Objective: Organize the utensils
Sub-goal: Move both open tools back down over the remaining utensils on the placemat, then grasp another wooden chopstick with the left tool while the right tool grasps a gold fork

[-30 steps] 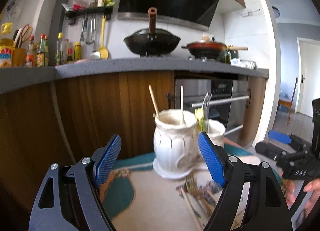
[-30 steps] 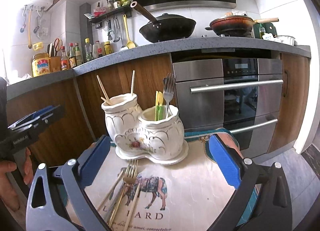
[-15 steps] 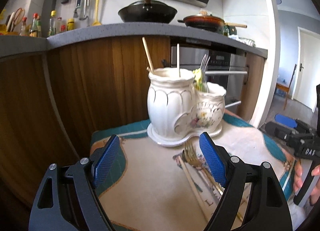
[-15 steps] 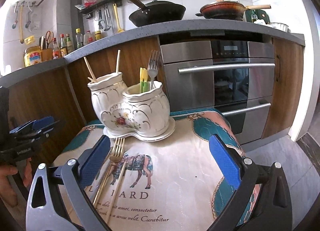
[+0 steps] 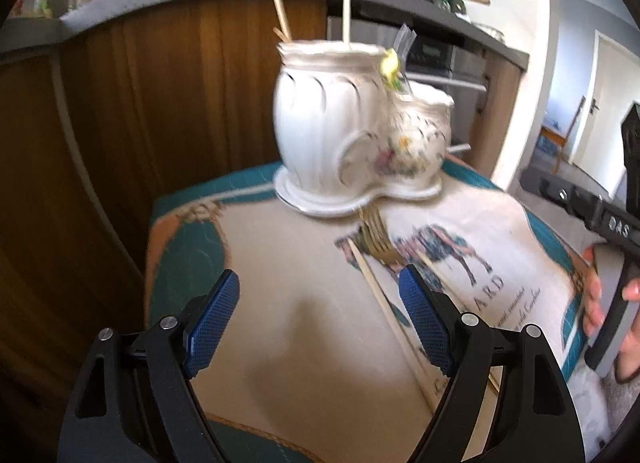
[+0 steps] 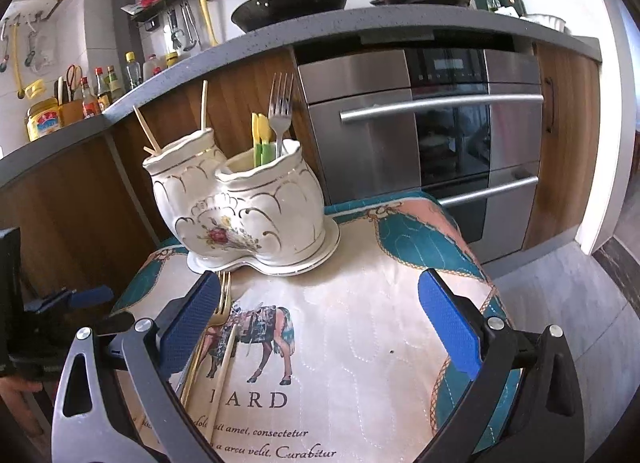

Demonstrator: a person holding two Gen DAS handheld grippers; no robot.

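White glazed ceramic forms the double holder [image 6: 244,205], which stands on its saucer-like base on the quilted cloth [image 6: 360,343], ahead of the right gripper [image 6: 318,323] and nearer its left jaw than its right. The holder's left pot [image 6: 180,179] carries two pale chopsticks [image 6: 204,103] that lean out of its mouth. The right pot [image 6: 272,199] holds a yellow-and-green plastic piece [image 6: 259,139] and a steel fork [image 6: 280,103], tines up.

Just inside the right gripper's left jaw, a gold fork [image 6: 222,303] lies flat on the cloth with its tines toward the holder's base, and a loose chopstick [image 6: 222,359] lies beside it. The right gripper's jaws are spread wide and carry nothing.

In the left wrist view the holder [image 5: 360,135] is blurred and stands ahead of the left gripper [image 5: 318,327], toward its right jaw. The gold fork [image 5: 376,239] and a chopstick [image 5: 384,303] run from the holder's base back to that right jaw. The left gripper's jaws are also wide apart and hold nothing.

Compared with half a second ago, both cameras sit lower and closer over the cloth, and the right gripper's left jaw now reaches the gold fork.
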